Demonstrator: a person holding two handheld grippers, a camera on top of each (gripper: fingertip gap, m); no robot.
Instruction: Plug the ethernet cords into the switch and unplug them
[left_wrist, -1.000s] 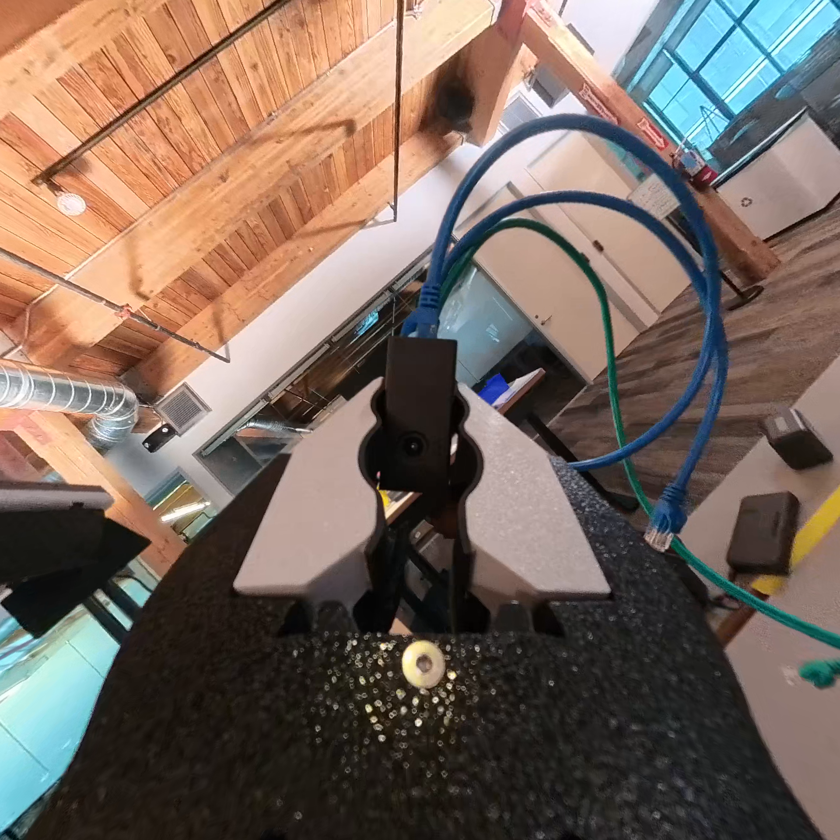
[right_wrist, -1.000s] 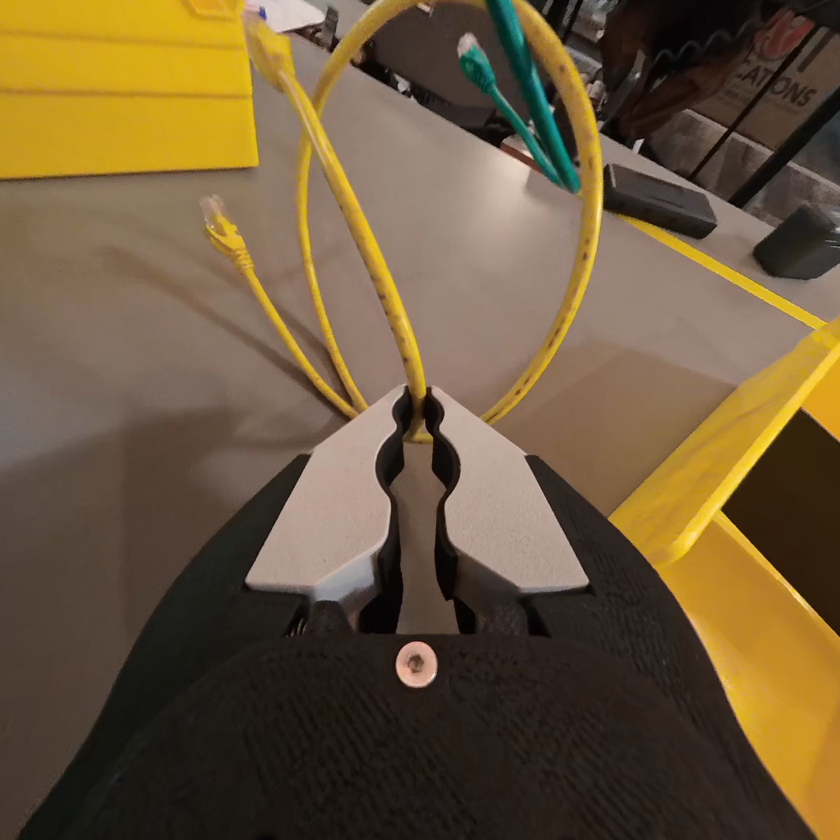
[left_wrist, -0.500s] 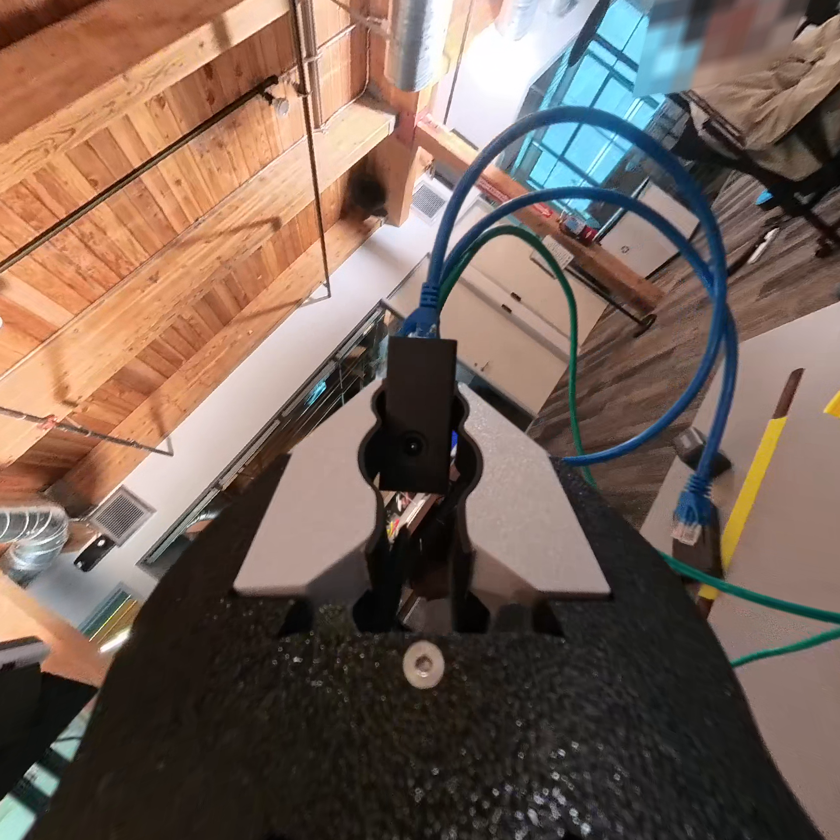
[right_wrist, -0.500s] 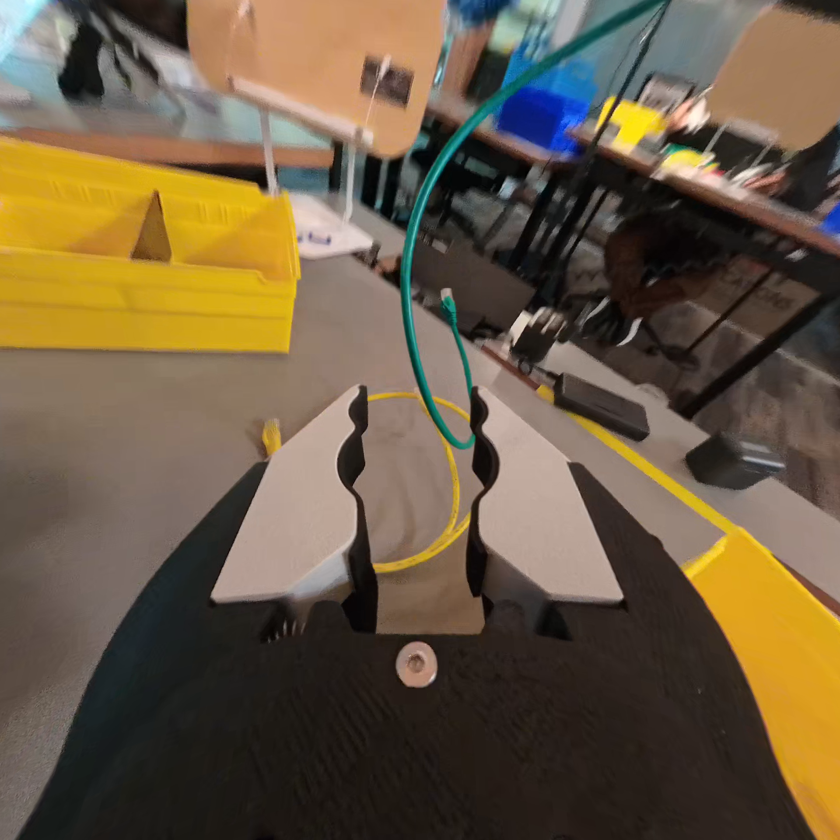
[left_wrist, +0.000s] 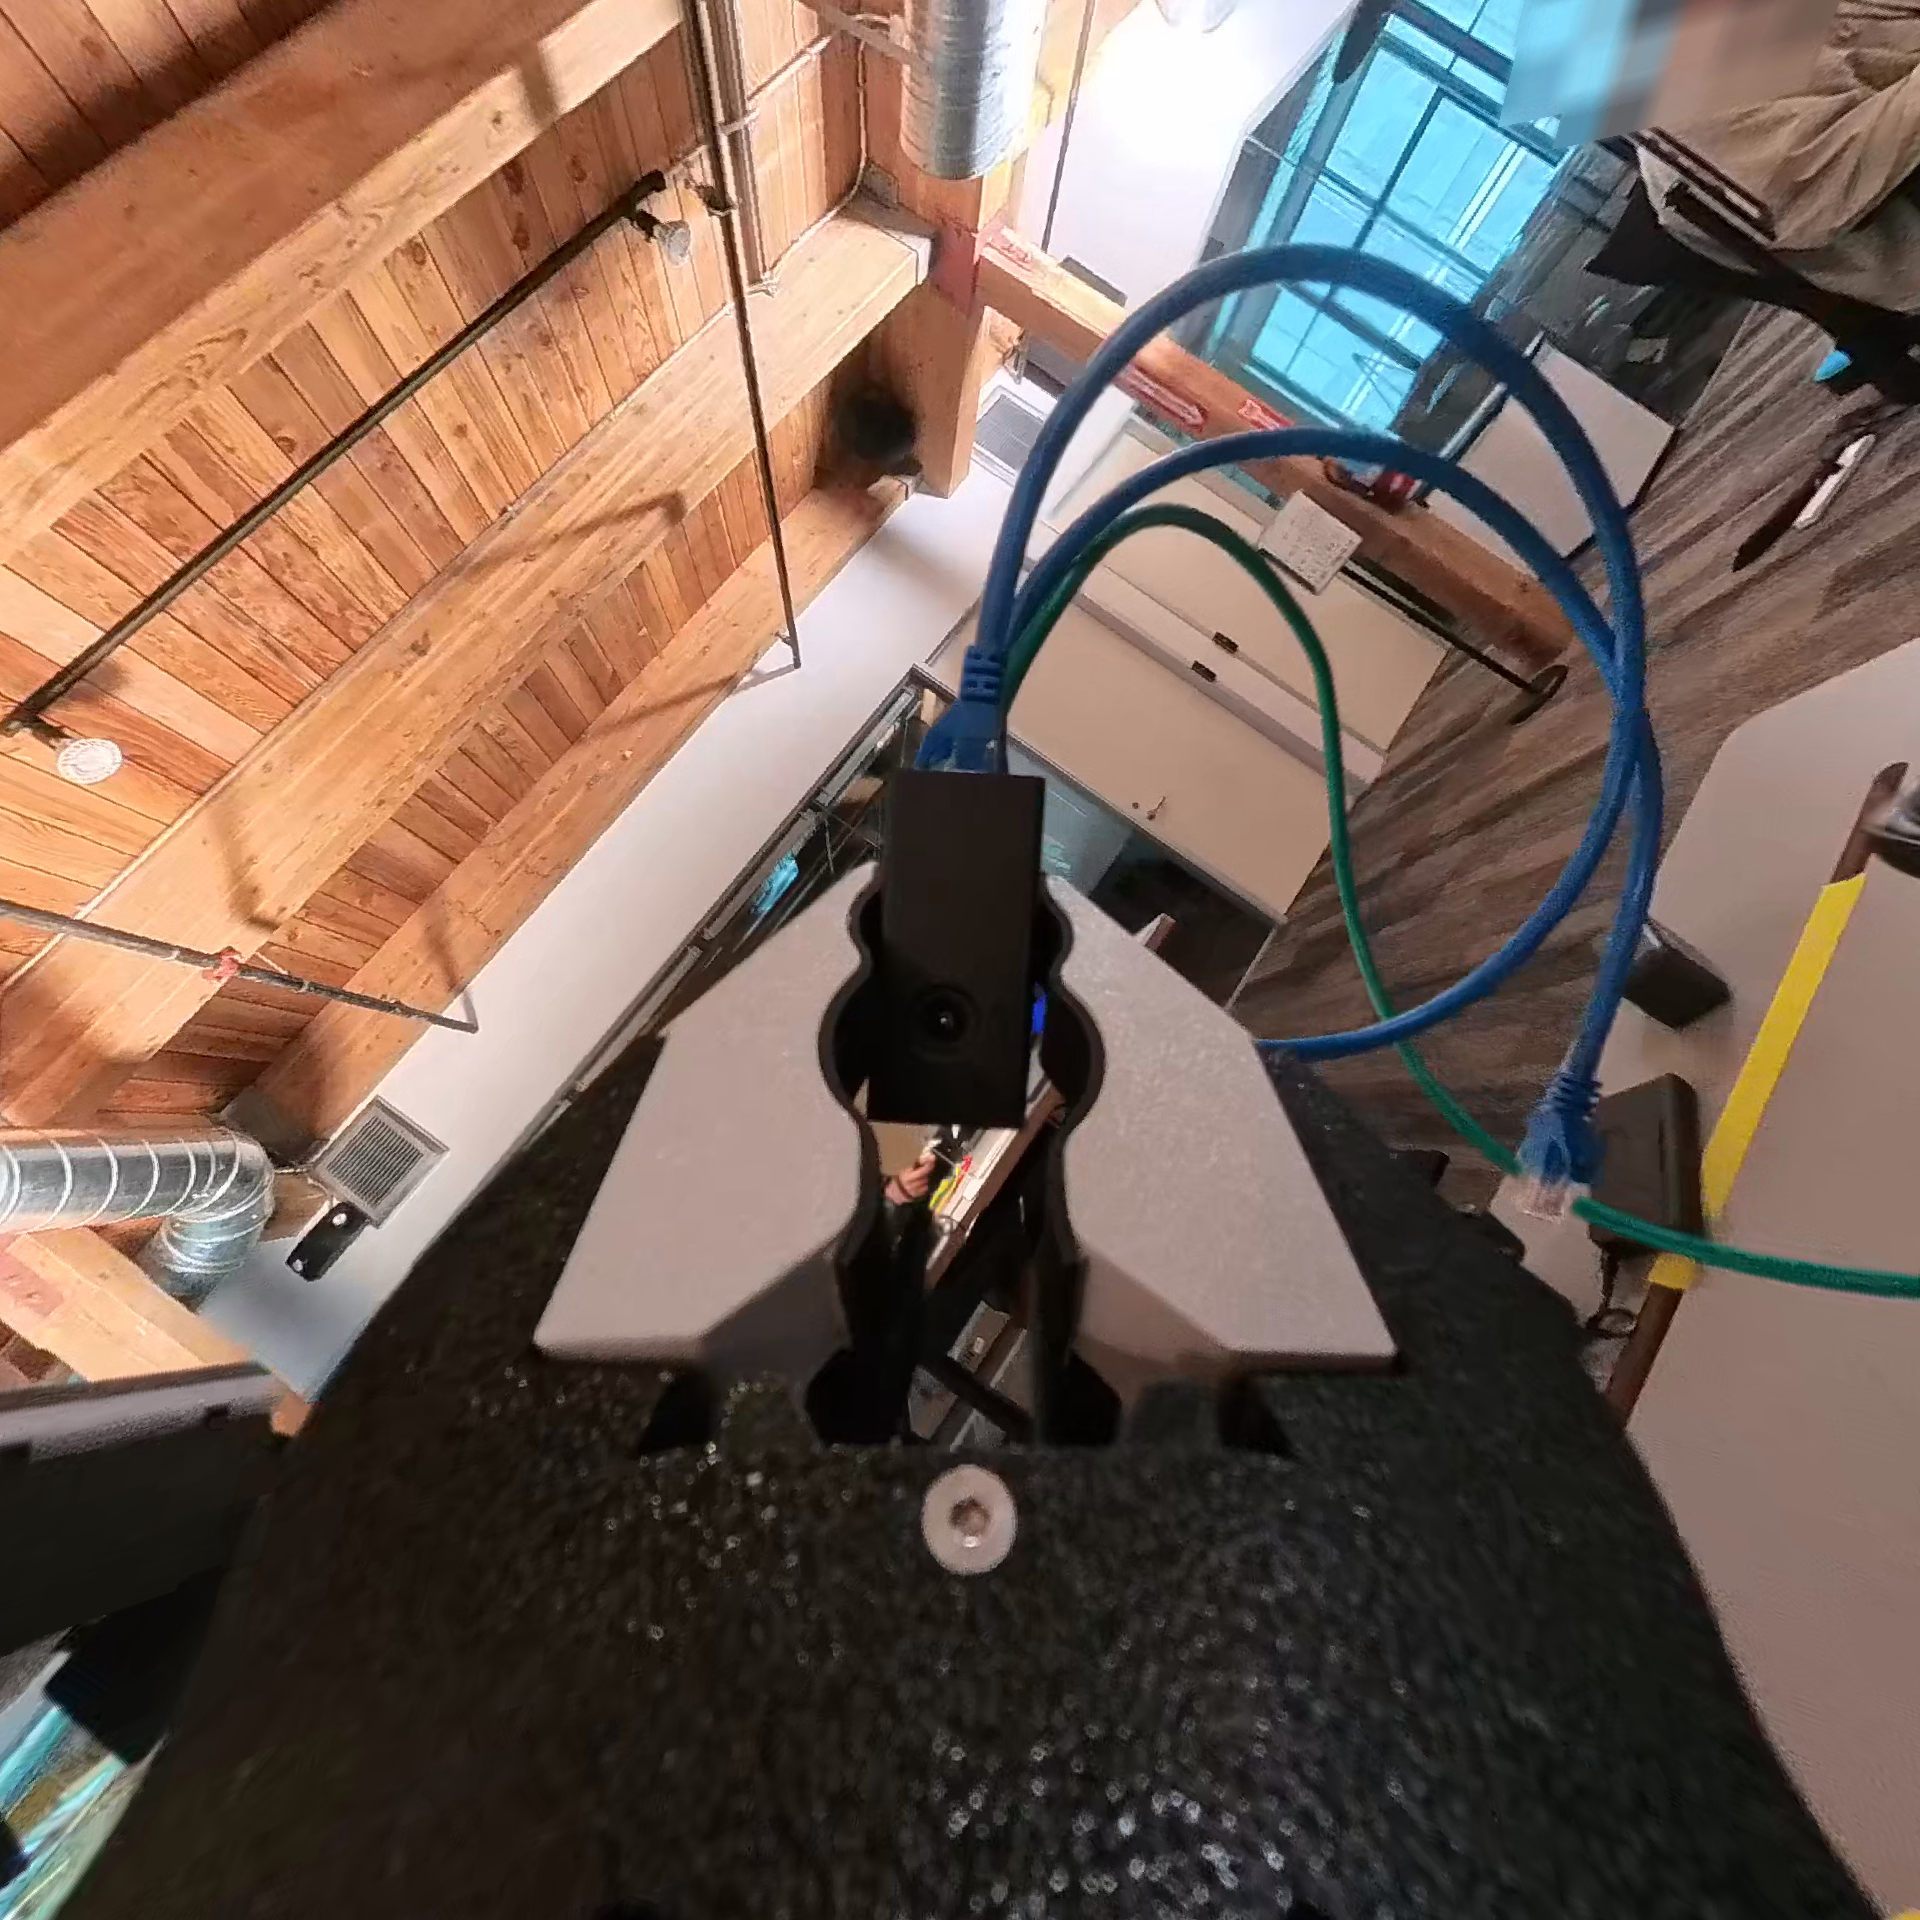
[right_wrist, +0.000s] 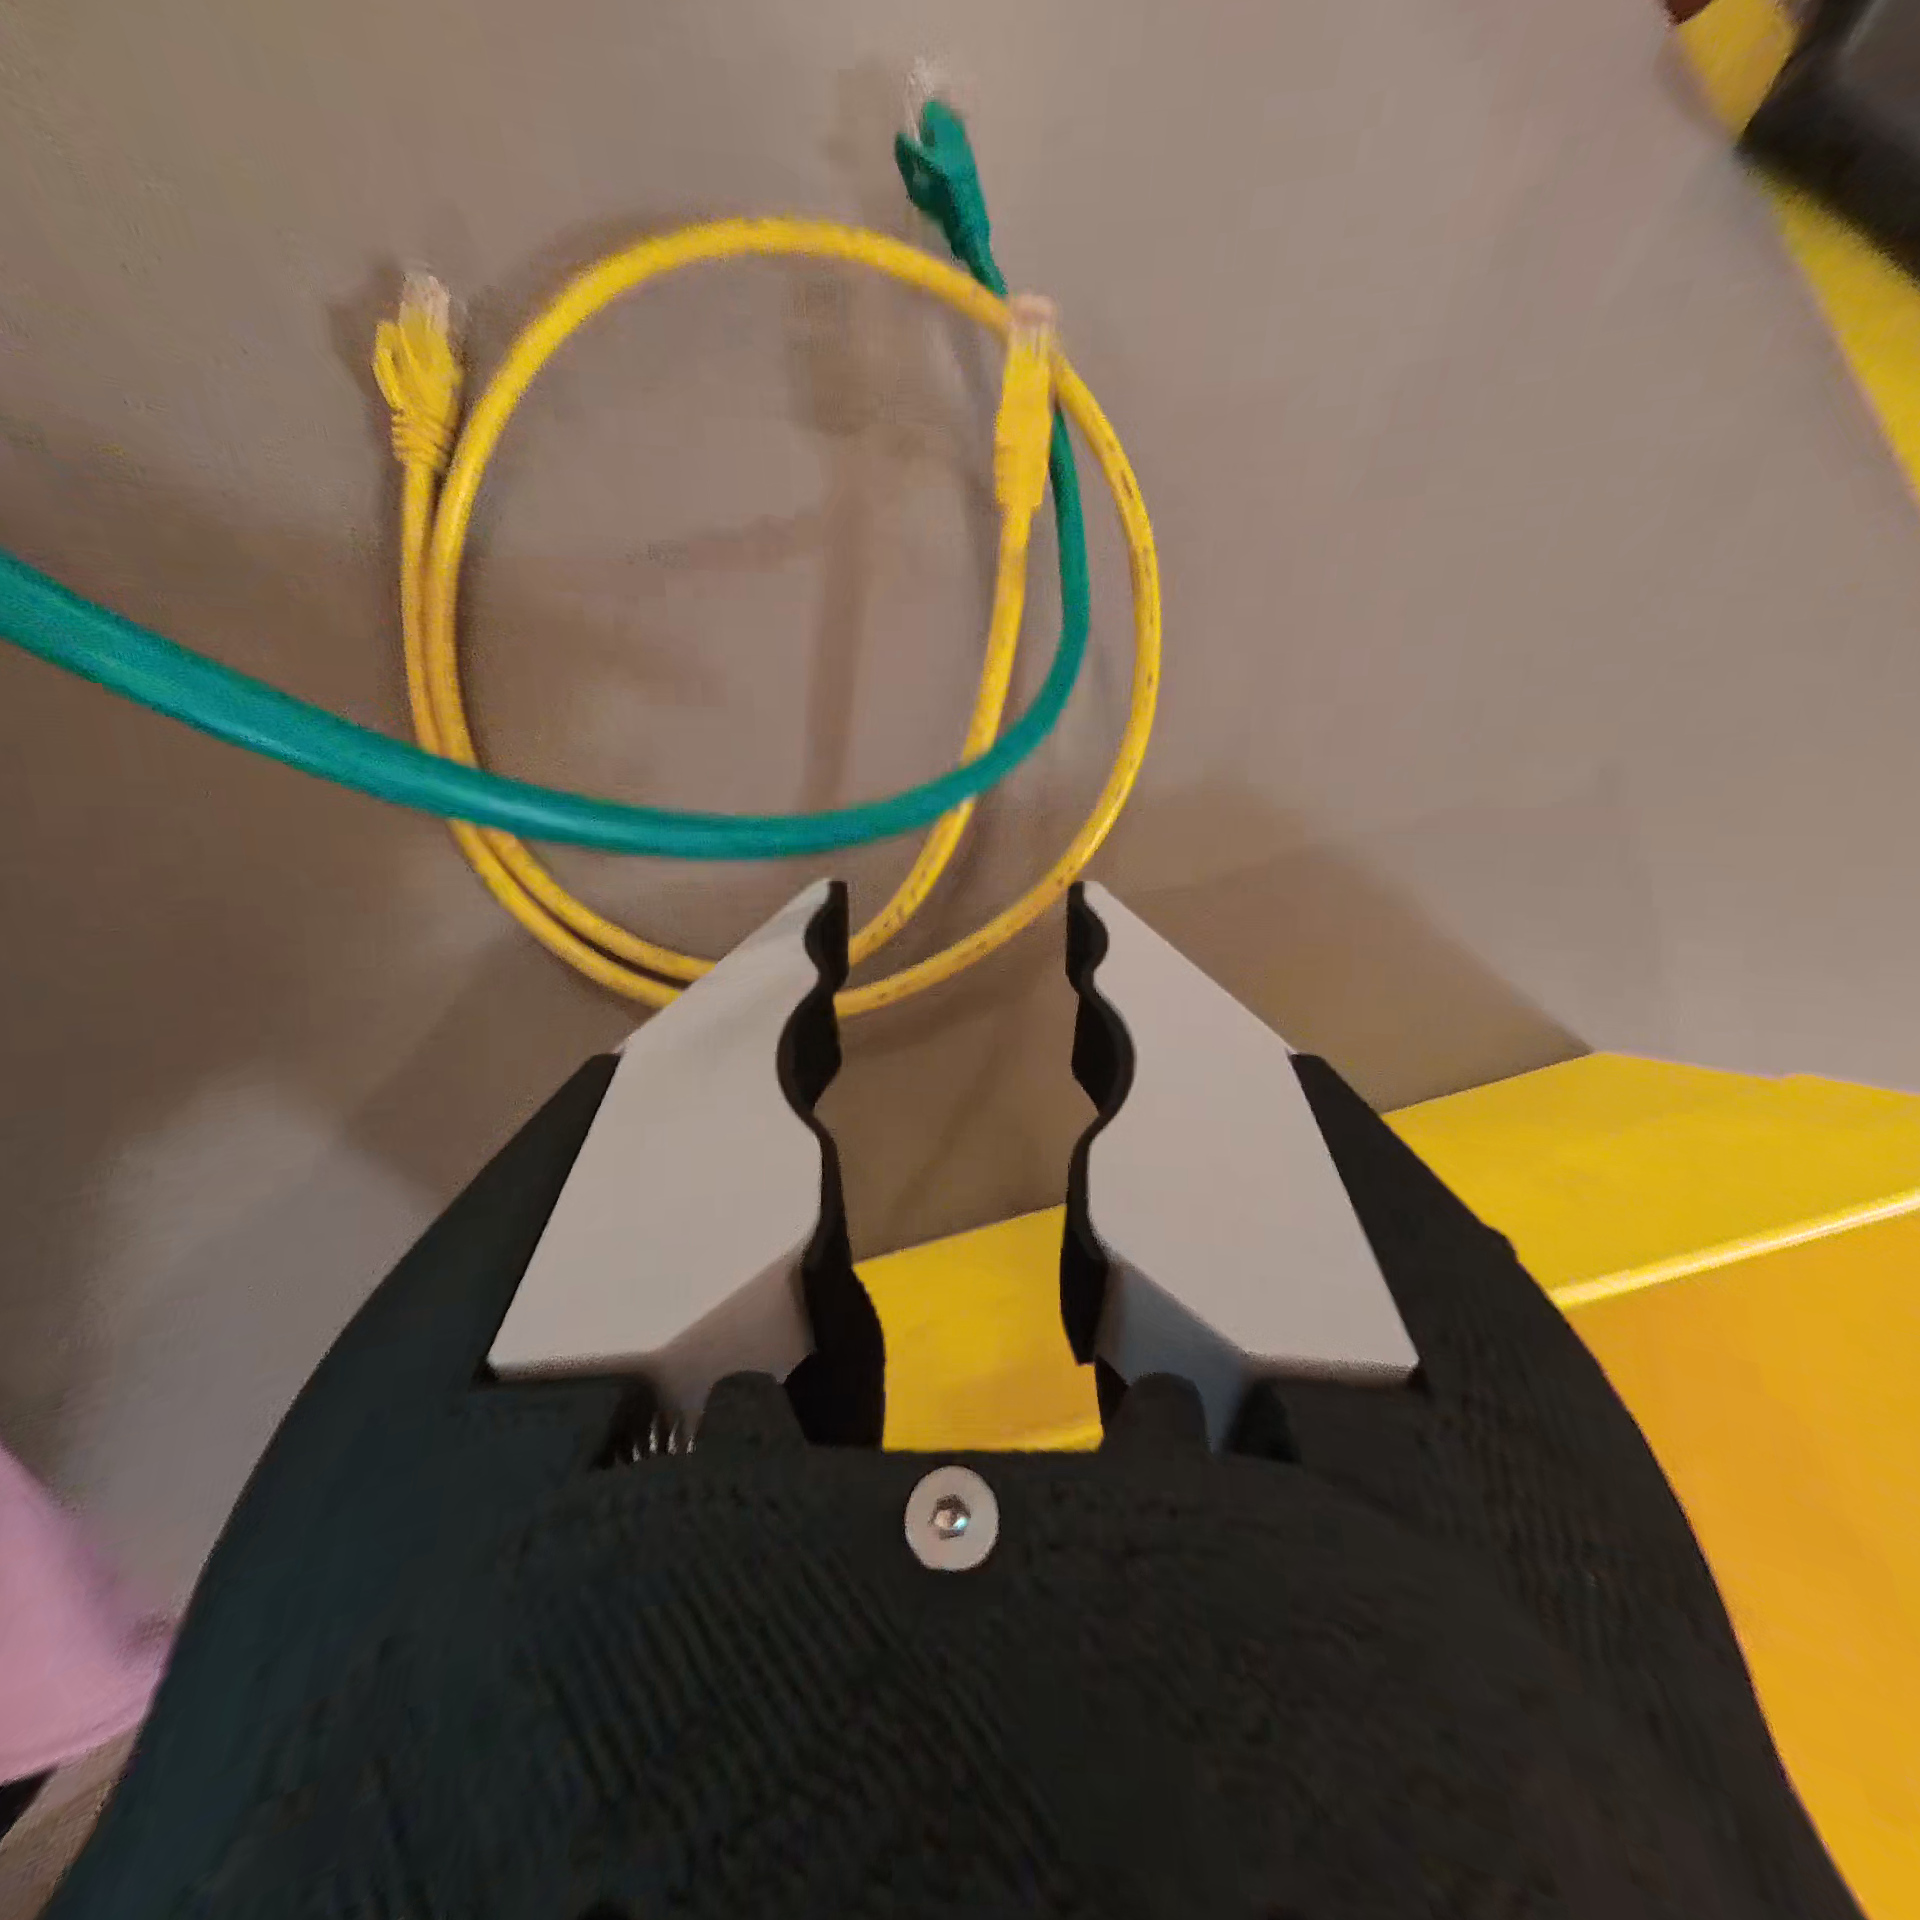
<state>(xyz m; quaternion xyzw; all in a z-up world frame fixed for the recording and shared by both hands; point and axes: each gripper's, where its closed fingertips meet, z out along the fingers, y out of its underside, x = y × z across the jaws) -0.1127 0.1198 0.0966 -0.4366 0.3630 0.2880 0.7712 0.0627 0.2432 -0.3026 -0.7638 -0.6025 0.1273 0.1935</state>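
Left gripper (left_wrist: 957, 914) clamps black switch (left_wrist: 957, 940), blue cord (left_wrist: 1621, 665) plugged in; right gripper (right_wrist: 956, 904) gapes empty.

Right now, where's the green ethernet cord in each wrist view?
Left wrist view: the green ethernet cord arcs up from behind the black switch held by the left gripper, then runs off the right edge.
Right wrist view: it enters at the left edge, curves over the yellow ethernet cord; its plug lies top centre.
Shared landmark: the grey table.
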